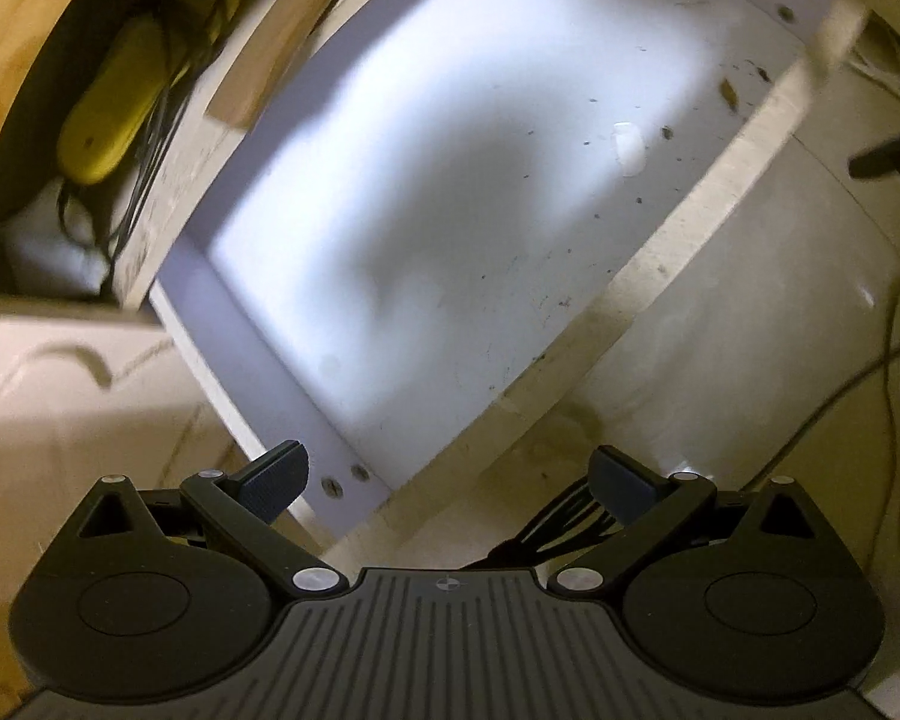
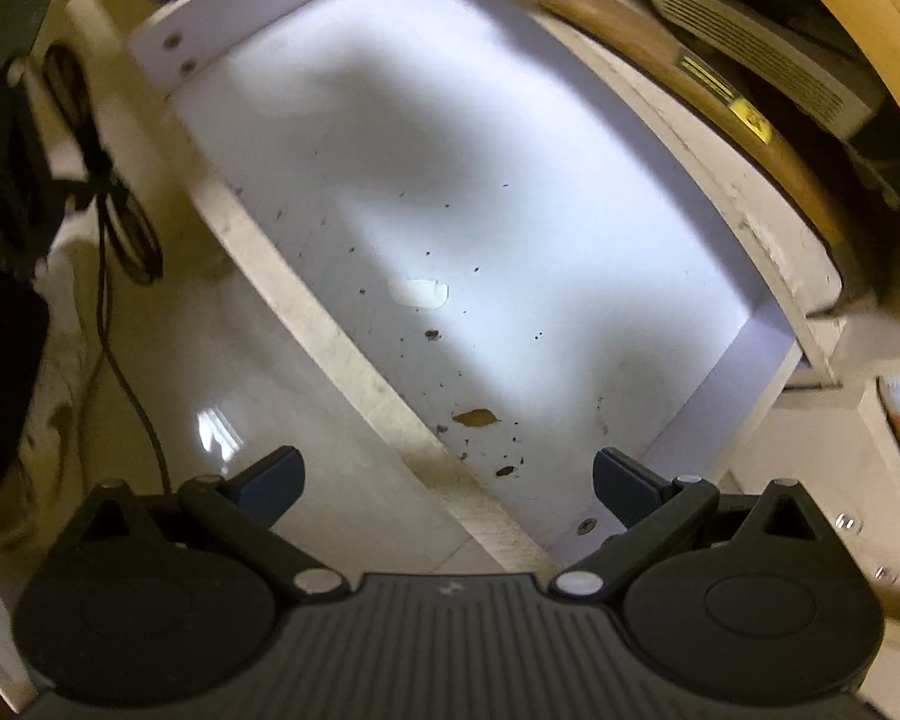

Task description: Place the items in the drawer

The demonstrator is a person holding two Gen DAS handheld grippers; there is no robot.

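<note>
Both grippers hang over the pulled-out drawer (image 1: 678,252), left gripper (image 1: 450,483) and right gripper (image 2: 449,483) spread wide, nothing held. Floor's wide open inside the pale rims, just a white scrap (image 2: 419,293) and crumbs. Yellow label (image 2: 750,115) unreadable.

We are looking into a home storage corner: a worn wooden drawer (image 1: 660,294) speckled with crumbs, a yellow power strip (image 1: 111,114) and tangled cables (image 2: 114,204) beside it.
</note>
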